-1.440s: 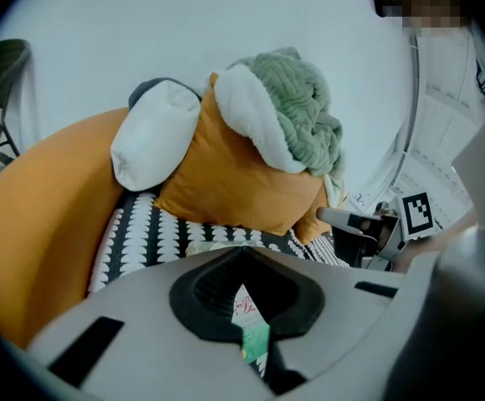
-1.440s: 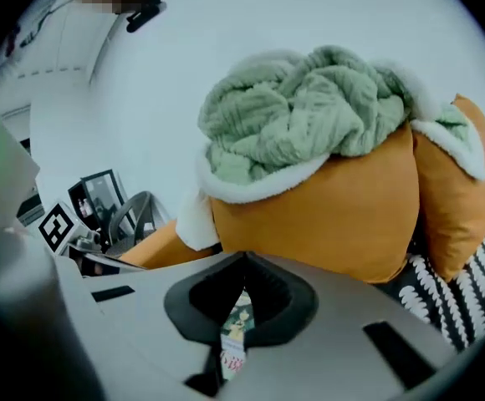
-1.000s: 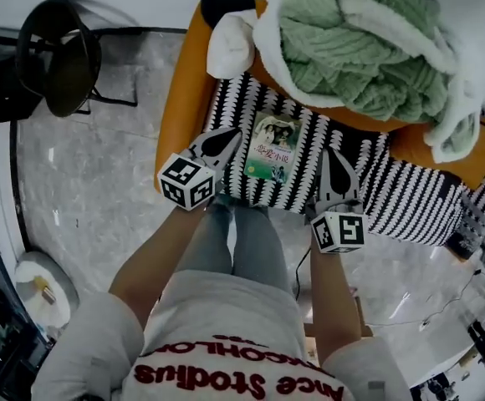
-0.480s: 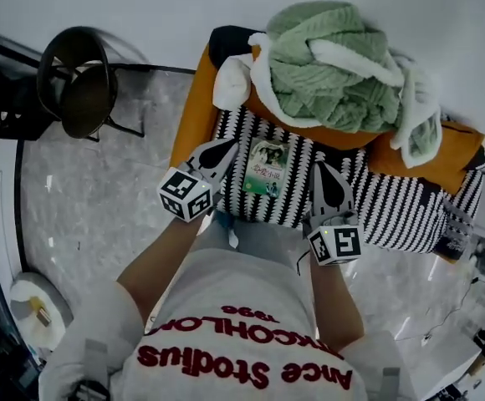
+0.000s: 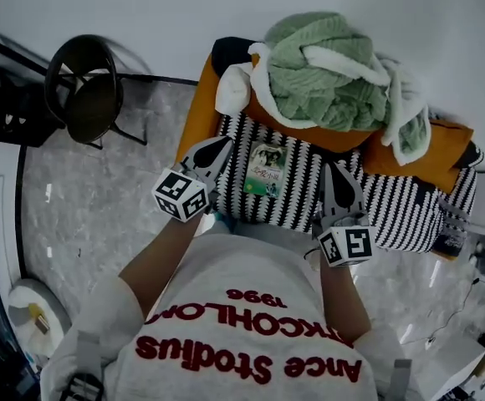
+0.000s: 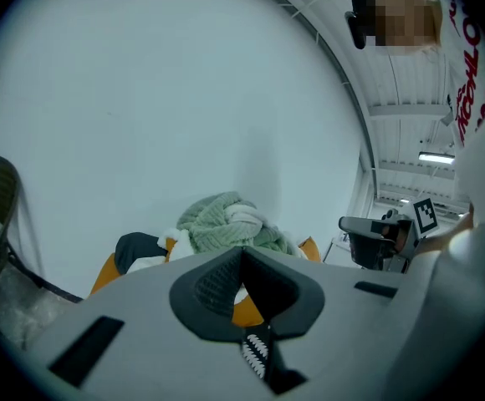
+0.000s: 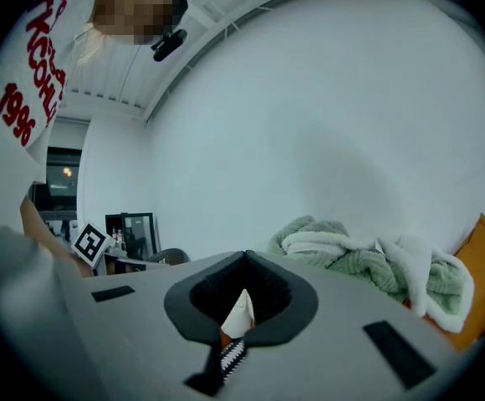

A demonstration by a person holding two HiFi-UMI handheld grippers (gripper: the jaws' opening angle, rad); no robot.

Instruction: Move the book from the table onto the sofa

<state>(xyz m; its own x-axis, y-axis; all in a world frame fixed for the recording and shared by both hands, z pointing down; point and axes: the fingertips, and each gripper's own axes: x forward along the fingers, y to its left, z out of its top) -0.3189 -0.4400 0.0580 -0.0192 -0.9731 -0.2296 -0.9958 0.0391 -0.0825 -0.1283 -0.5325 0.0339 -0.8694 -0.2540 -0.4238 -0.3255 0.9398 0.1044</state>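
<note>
The book (image 5: 268, 170), with a green picture cover, lies flat on the black-and-white patterned throw (image 5: 393, 203) over the orange sofa (image 5: 194, 115). My left gripper (image 5: 222, 146) hovers just left of the book, shut and empty. My right gripper (image 5: 334, 174) hovers to the book's right, also shut with nothing in it. Neither touches the book. In the left gripper view the shut jaws (image 6: 242, 253) point above the sofa at a pale wall. The right gripper view shows its shut jaws (image 7: 244, 259) aimed the same way, and the book is out of sight in both.
A heaped green and white blanket (image 5: 326, 73) fills the sofa's back. A dark round chair (image 5: 88, 98) stands at the left on the marble floor (image 5: 100, 215). The person's white shirt (image 5: 242, 332) fills the lower part of the head view.
Both grippers have lifted up and drawn back from the sofa, still shut. The book stays where it lay on the throw. The head view has risen, so the sofa looks smaller.
</note>
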